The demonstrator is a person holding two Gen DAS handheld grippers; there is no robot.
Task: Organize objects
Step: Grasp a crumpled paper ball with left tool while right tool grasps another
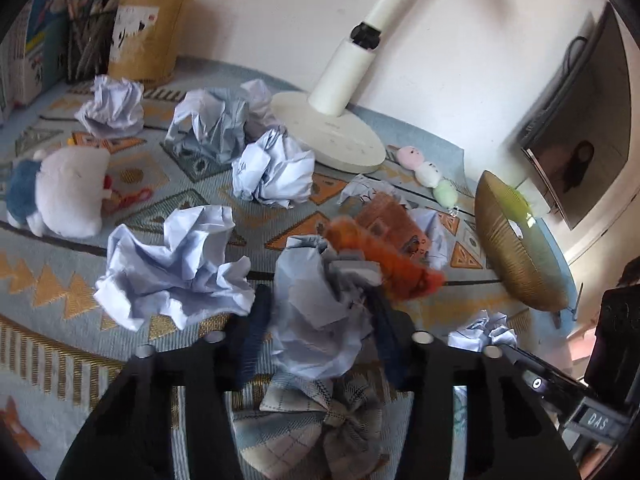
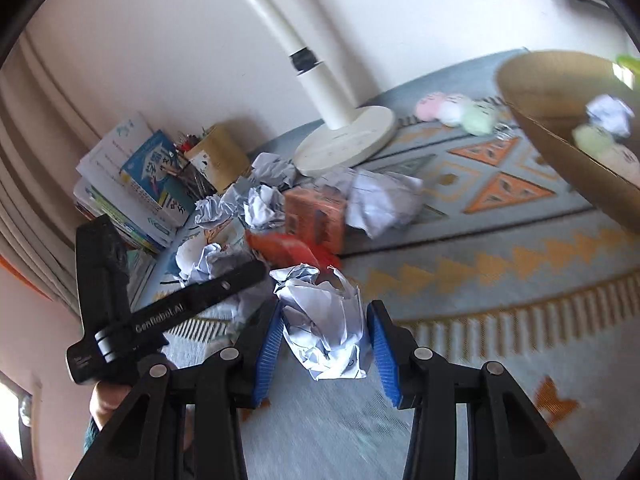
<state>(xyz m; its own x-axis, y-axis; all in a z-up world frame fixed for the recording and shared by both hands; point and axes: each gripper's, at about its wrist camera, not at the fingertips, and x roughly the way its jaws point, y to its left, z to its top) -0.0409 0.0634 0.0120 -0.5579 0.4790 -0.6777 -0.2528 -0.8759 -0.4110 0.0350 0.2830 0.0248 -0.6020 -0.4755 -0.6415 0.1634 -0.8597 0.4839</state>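
My left gripper [image 1: 316, 312] is shut on a crumpled paper ball [image 1: 316, 320], held above a plaid bow [image 1: 312, 428]. My right gripper [image 2: 324, 336] is shut on another crumpled paper ball [image 2: 324, 320], lifted above the patterned cloth [image 2: 460, 248]. A gold bowl [image 2: 560, 120] at the upper right holds a paper ball [image 2: 610, 114] and a pale soft item; the bowl also shows in the left wrist view [image 1: 516, 248]. Several more paper balls [image 1: 176, 268] lie on the cloth. The left gripper's body shows in the right wrist view [image 2: 160, 312].
A white lamp base [image 1: 332, 136] stands at the back. An orange box [image 1: 394, 224] and orange fuzzy item [image 1: 384, 256] lie mid-cloth. A white and blue plush [image 1: 60, 192], pastel plush string [image 1: 430, 176], pen holders [image 1: 148, 36] and stacked books [image 2: 132, 184] are around.
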